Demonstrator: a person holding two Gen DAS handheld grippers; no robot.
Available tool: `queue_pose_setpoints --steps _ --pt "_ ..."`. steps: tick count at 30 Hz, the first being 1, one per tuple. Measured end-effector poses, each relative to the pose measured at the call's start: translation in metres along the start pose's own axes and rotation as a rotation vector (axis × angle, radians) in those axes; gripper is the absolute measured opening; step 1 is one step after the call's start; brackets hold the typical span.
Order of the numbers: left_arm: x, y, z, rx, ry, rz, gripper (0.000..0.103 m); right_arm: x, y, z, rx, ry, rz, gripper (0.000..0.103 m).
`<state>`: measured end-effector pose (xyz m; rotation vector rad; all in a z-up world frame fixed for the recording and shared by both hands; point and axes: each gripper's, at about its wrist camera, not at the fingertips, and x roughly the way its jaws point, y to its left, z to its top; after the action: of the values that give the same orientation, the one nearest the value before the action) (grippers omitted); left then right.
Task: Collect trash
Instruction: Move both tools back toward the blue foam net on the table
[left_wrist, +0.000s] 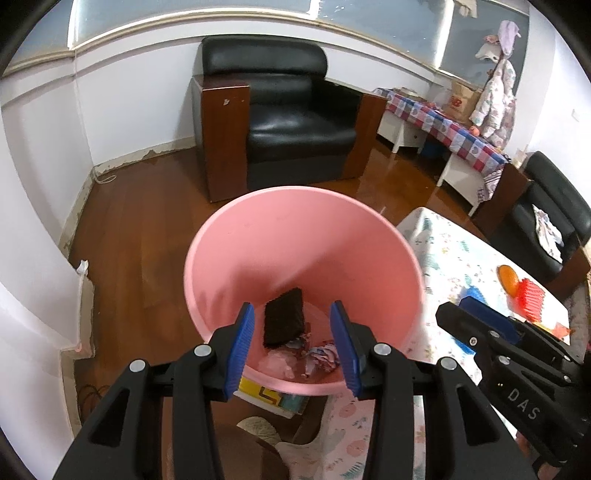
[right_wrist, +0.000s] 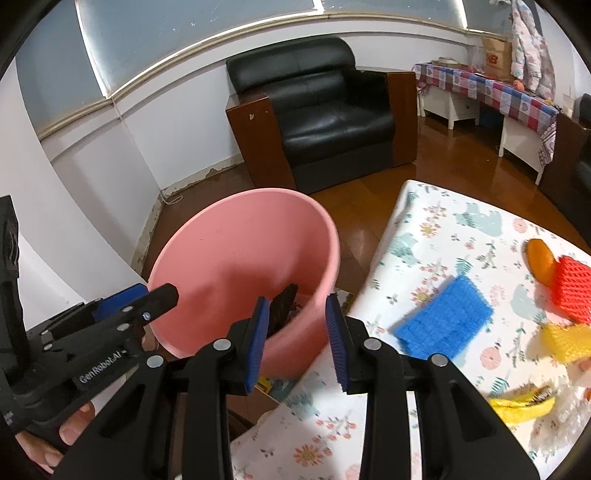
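A pink bin (left_wrist: 258, 243) stands on the floor beside a table; it also shows in the right wrist view (right_wrist: 236, 258). Inside it lie a black foam net (left_wrist: 284, 321) and crumpled wrappers (left_wrist: 321, 358). My left gripper (left_wrist: 293, 343) is open and empty above the bin's near rim. My right gripper (right_wrist: 297, 339) is open and empty over the bin's right rim and the table edge. On the table lie a blue foam net (right_wrist: 447, 321), a red foam net (right_wrist: 570, 291), a yellow foam net (right_wrist: 561, 339), an orange peel (right_wrist: 539, 262) and a yellow wrapper (right_wrist: 524, 406).
The table has a floral cloth (right_wrist: 424, 236). A black leather armchair (left_wrist: 291, 122) stands behind the bin on the wooden floor (left_wrist: 129, 229). A bench with a checked cloth (left_wrist: 450, 129) is at the far right. A book (left_wrist: 273, 398) lies under the bin's near side.
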<state>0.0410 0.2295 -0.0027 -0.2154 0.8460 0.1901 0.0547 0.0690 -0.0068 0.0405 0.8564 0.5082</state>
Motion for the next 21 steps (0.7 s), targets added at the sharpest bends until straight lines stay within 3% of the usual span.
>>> queue_pose_setpoints --steps 12,21 --pt "-0.030 -0.049 -0.011 0.100 -0.036 -0.136 0.042 -0.054 -0.044 -0.027 0.066 -0.061 -0.074 0.032" --pt "-0.029 -0.090 -0.026 0.177 0.004 -0.222 0.042 -0.098 -0.095 -0.057 0.138 -0.091 -0.159 0.032"
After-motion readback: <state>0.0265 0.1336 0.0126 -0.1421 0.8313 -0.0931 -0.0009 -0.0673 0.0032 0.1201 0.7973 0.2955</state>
